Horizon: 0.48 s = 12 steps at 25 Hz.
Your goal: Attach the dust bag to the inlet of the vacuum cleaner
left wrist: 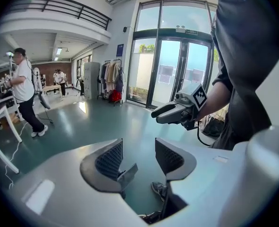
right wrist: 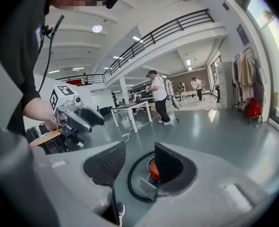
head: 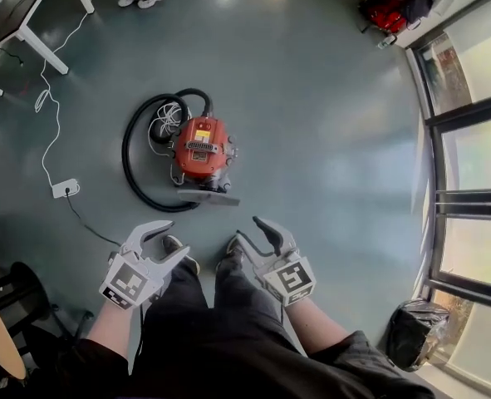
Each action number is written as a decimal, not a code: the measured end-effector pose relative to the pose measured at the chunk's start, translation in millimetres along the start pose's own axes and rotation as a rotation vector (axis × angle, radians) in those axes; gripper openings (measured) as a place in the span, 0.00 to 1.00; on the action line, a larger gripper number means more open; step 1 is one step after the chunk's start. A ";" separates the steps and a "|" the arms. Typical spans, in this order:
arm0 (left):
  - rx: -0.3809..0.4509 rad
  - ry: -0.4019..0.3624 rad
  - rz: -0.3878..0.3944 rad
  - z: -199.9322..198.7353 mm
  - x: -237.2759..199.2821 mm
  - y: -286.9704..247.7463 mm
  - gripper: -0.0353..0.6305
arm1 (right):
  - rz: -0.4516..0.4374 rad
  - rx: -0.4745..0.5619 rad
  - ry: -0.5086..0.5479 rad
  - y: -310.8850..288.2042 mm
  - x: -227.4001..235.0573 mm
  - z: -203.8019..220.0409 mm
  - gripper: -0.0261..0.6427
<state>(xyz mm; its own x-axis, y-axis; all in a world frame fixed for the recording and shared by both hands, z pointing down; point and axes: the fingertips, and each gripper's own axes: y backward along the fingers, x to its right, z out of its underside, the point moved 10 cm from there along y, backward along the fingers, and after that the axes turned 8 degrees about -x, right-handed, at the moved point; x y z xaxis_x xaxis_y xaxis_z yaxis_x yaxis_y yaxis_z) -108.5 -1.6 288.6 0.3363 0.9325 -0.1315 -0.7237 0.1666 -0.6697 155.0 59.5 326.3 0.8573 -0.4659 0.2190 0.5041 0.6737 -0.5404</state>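
A red vacuum cleaner [head: 202, 146] sits on the grey-green floor with its black hose [head: 129, 160] looped round its left side. A flat grey piece [head: 208, 198] lies at its near end. I see no dust bag that I can tell apart. My left gripper [head: 177, 238] and right gripper [head: 247, 228] hang in the air above my knees, well short of the vacuum. Both are open with nothing between the jaws. In the right gripper view the vacuum [right wrist: 153, 170] shows between the open jaws of the right gripper [right wrist: 139, 162]. The left gripper [left wrist: 138, 157] frames bare floor and my shoe.
A white power strip [head: 65, 189] with its cable lies left of the hose. White table legs [head: 41, 44] stand at the far left. Glass doors [head: 469, 198] run along the right, with a black bag [head: 415, 331] beside them. A person [left wrist: 23, 91] stands some way off.
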 end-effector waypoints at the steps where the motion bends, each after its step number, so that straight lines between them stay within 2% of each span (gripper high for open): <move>1: 0.004 -0.003 -0.011 -5.8 5.8 4.3 0.41 | -0.012 0.003 0.009 6.9 0.5 -3.4 0.31; 8: 0.023 -0.032 -0.102 -32.3 37.4 34.5 0.41 | -0.097 0.047 0.024 29.2 5.5 -23.8 0.31; 12: 0.057 -0.042 -0.110 -36.3 46.7 55.7 0.37 | -0.134 0.096 0.093 32.6 -13.3 -51.7 0.31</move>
<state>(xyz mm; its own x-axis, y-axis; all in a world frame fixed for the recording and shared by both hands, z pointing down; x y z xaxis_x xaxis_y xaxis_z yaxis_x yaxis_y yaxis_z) -111.2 39.6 218.7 0.3910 0.9200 -0.0277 -0.7173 0.2857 -0.6355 154.6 57.9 263.7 0.7711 -0.6026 0.2055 0.6242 0.6520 -0.4305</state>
